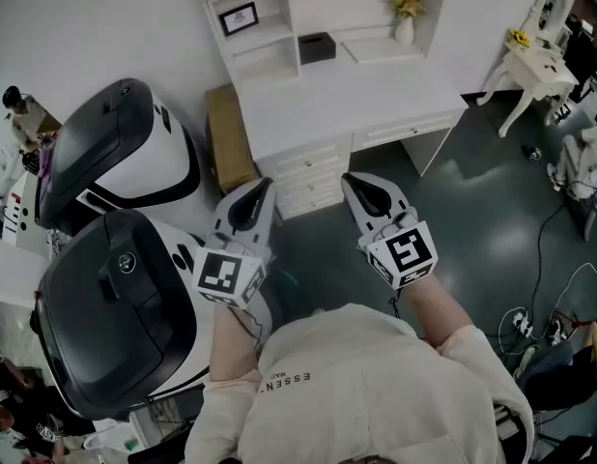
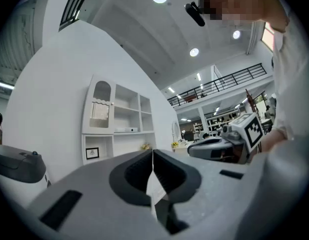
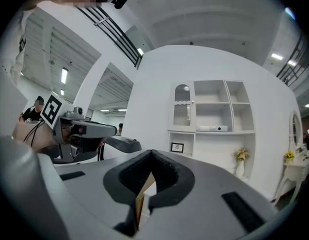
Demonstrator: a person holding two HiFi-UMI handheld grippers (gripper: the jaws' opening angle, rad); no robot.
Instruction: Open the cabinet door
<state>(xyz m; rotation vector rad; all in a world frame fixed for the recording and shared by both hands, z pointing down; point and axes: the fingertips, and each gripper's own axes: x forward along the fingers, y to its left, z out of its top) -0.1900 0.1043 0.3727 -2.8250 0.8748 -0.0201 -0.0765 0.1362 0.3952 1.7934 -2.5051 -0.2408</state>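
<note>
A white desk (image 1: pixel 376 90) with a shelf hutch stands ahead of me. The hutch's small arched cabinet door is closed at the upper left of the shelves, in the left gripper view (image 2: pixel 100 111) and in the right gripper view (image 3: pixel 181 106); the head view cuts it off. My left gripper (image 1: pixel 257 193) is held level well short of the desk's drawers (image 1: pixel 308 177), shut with nothing in it (image 2: pixel 153 152). My right gripper (image 1: pixel 359 189) hangs beside it at the same height, its jaws also closed and empty (image 3: pixel 151 152).
Two big black-and-white machine hoods (image 1: pixel 120 158) (image 1: pixel 115 307) crowd the left side. A brown box (image 1: pixel 229 133) stands by the desk's left end. A framed picture (image 1: pixel 239 17), a black box (image 1: pixel 317 46) and a flower vase (image 1: pixel 406 22) sit on the hutch. A white dressing table (image 1: pixel 532 66) and floor cables (image 1: pixel 559 303) are at right.
</note>
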